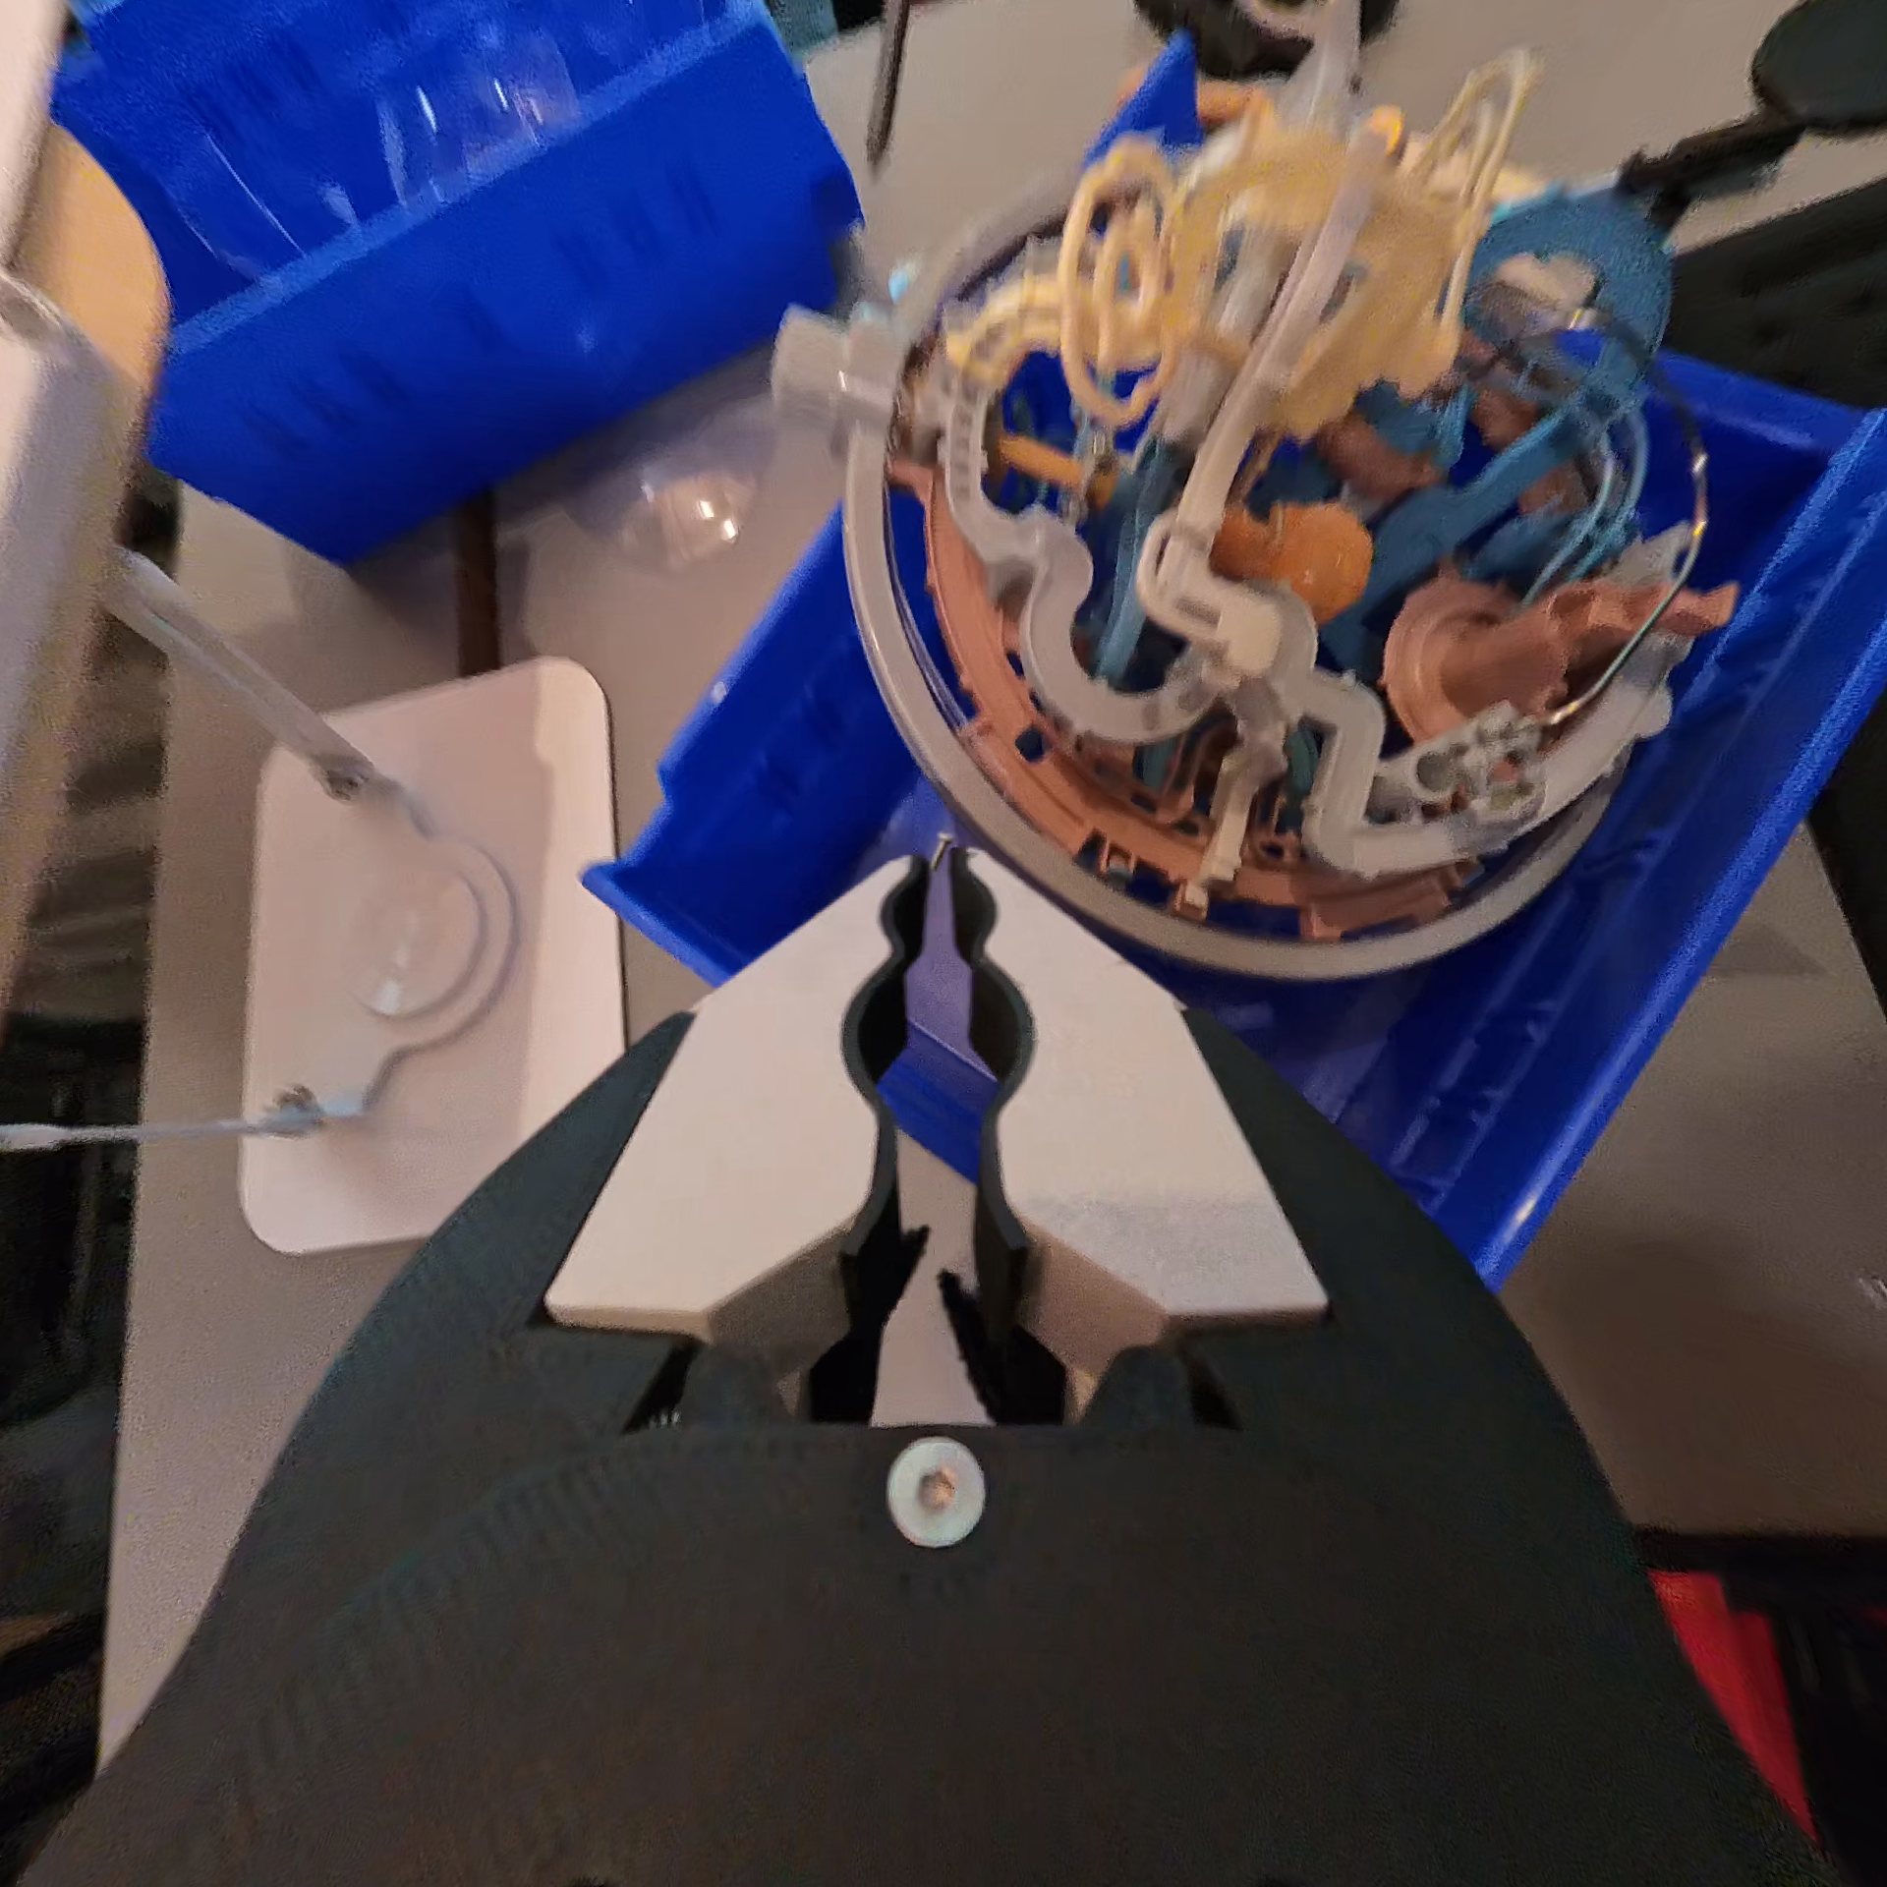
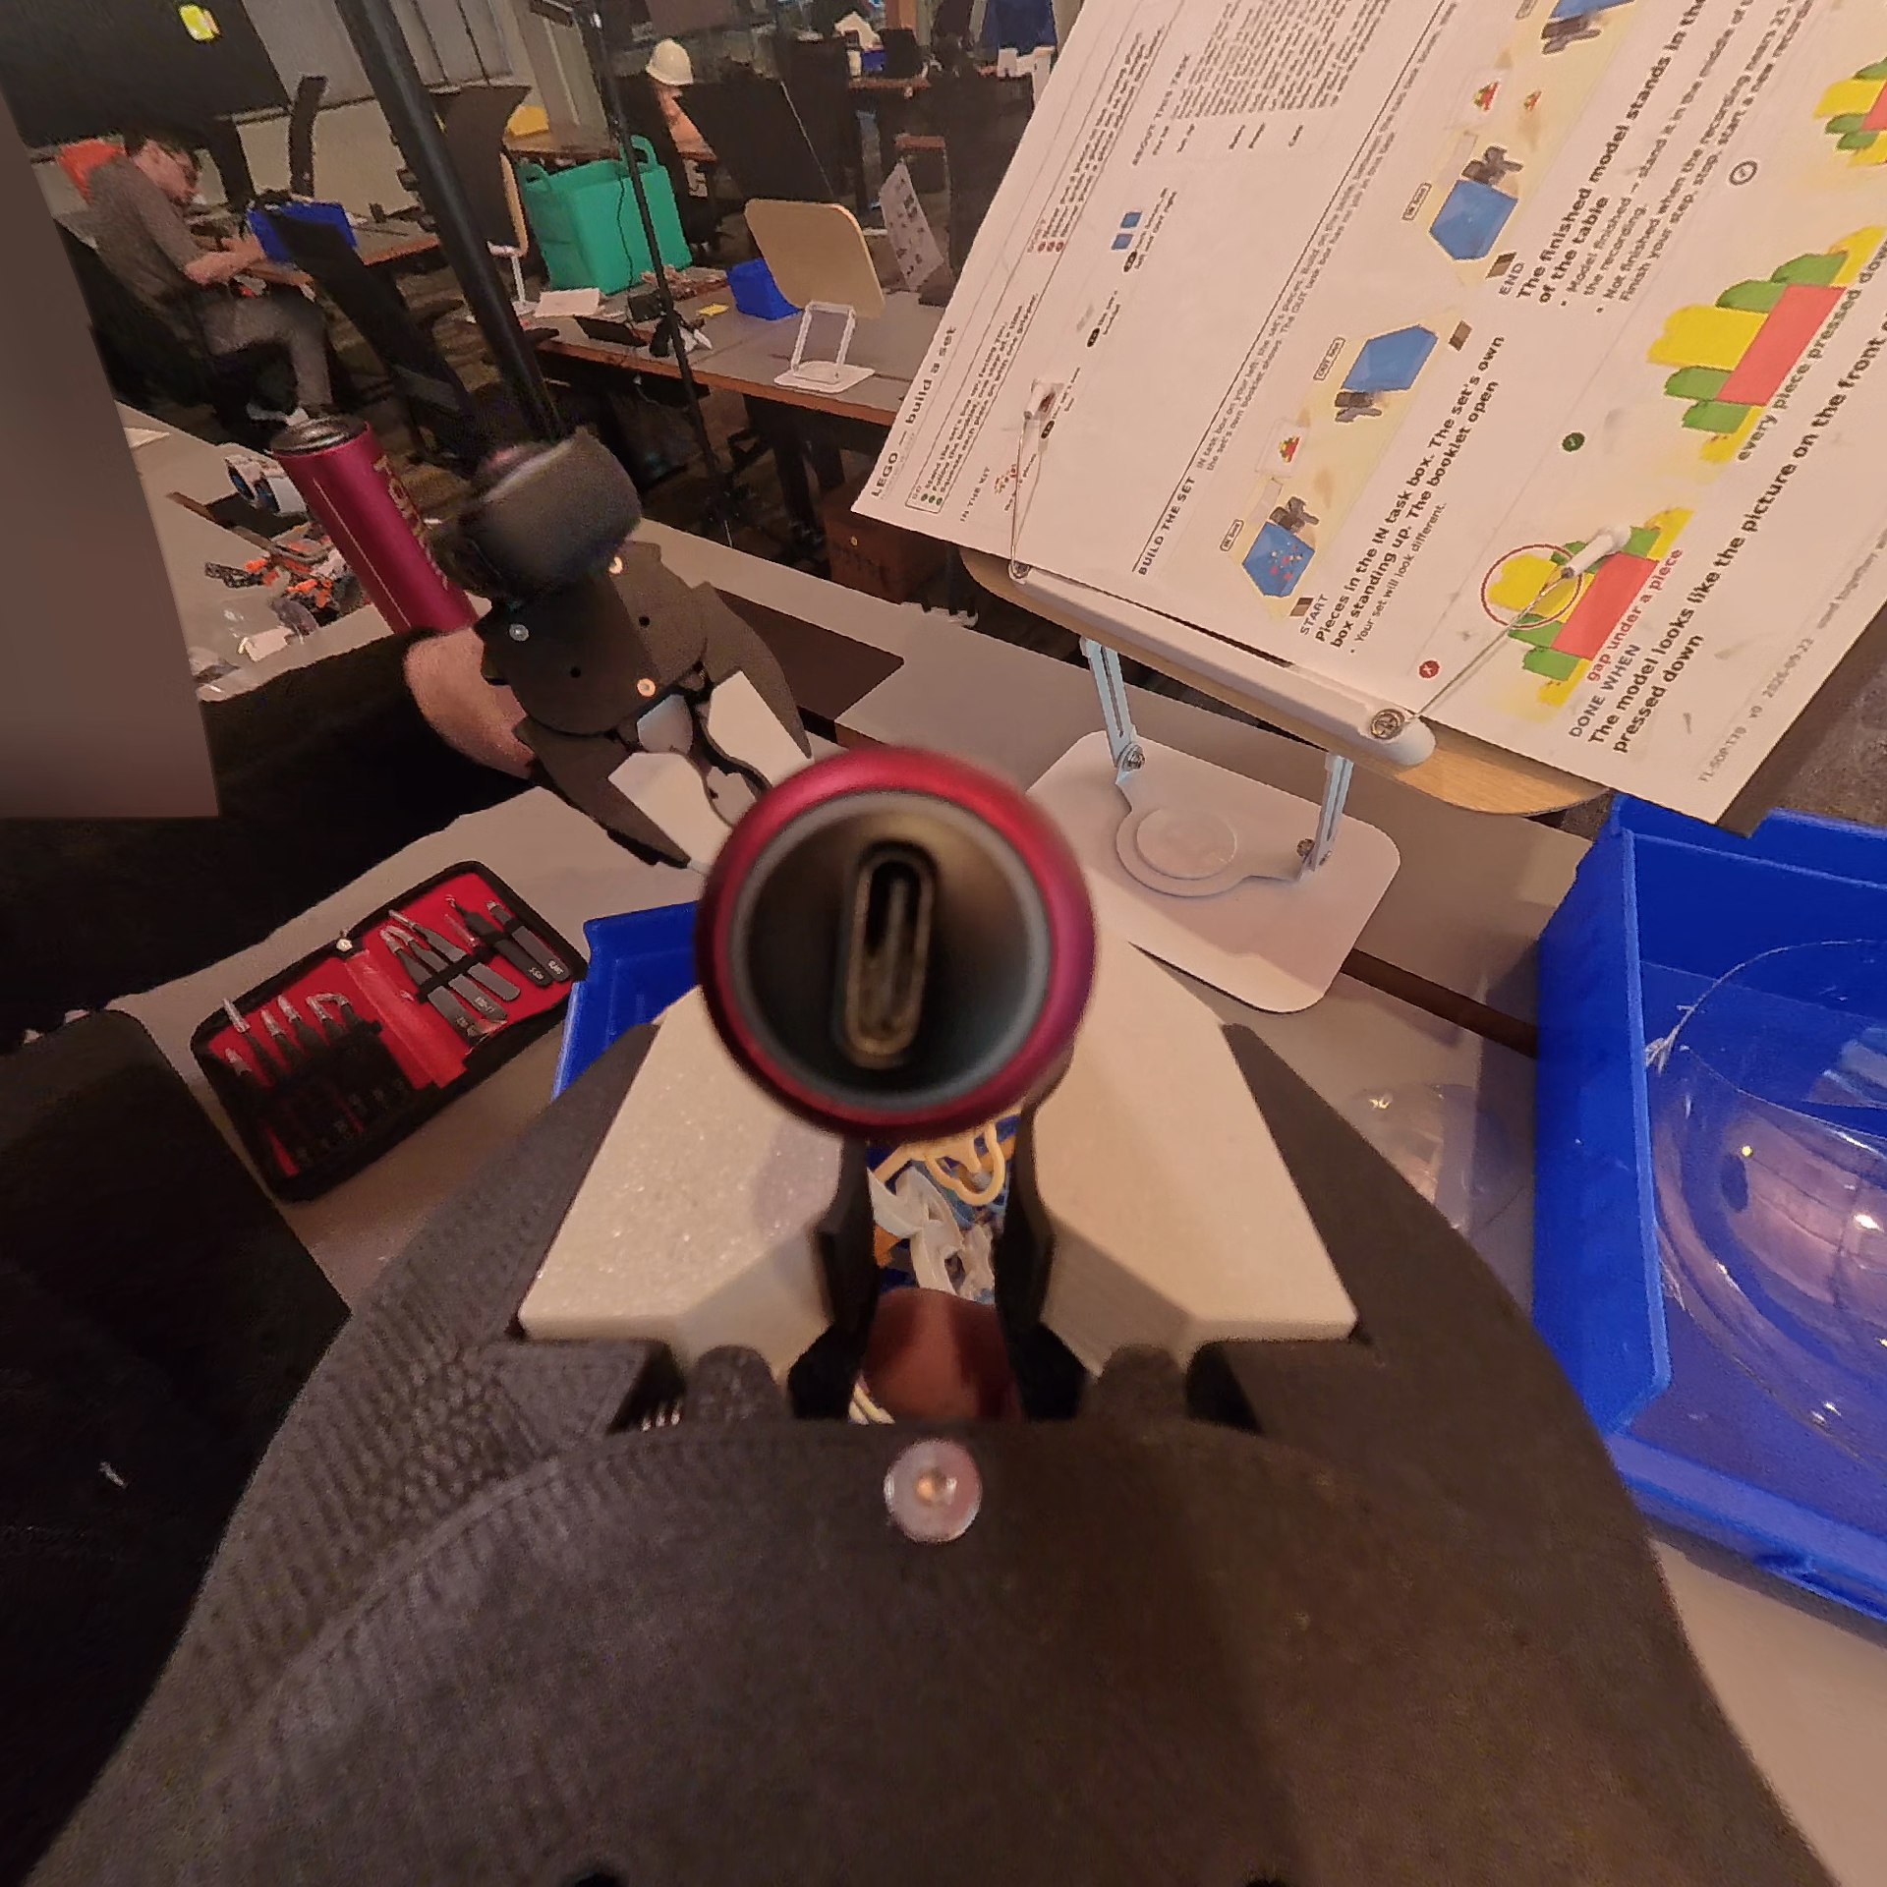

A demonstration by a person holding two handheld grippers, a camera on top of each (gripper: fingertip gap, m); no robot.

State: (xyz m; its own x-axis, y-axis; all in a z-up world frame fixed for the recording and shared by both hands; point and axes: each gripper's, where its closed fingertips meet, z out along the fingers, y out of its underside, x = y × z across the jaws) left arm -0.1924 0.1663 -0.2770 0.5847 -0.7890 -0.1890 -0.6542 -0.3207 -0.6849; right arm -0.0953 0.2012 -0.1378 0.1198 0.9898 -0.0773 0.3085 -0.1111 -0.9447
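A half-open ball maze [image 1: 1225, 572] with grey, brown, blue and cream tracks sits in a blue bin [image 1: 1532, 1072]. My left gripper [image 1: 939, 868] is shut just in front of the maze's grey rim, and a tiny metal piece [image 1: 944, 843] sticks out between its tips. The left gripper also shows in the right wrist view [image 2: 705, 786], held by a hand. My right gripper [image 2: 904, 1031] is shut on a magenta cylindrical tool [image 2: 899, 939], seen end-on with a slot-shaped port. The tool hides the fingertips. Bits of the maze [image 2: 939, 1215] show below, between the fingers.
A second blue bin [image 1: 460, 306] [image 2: 1593, 1174] holds clear dome shells. A white stand base [image 1: 429, 919] [image 2: 1225, 878] carries a tilted printed sheet [image 2: 1430, 357]. A red tool case [image 2: 388, 1011] lies open at the left, and a magenta tube [image 2: 368, 521] stands behind it. People sit at far tables. Spacing between my two grippers at the tips: around 15 centimeters.
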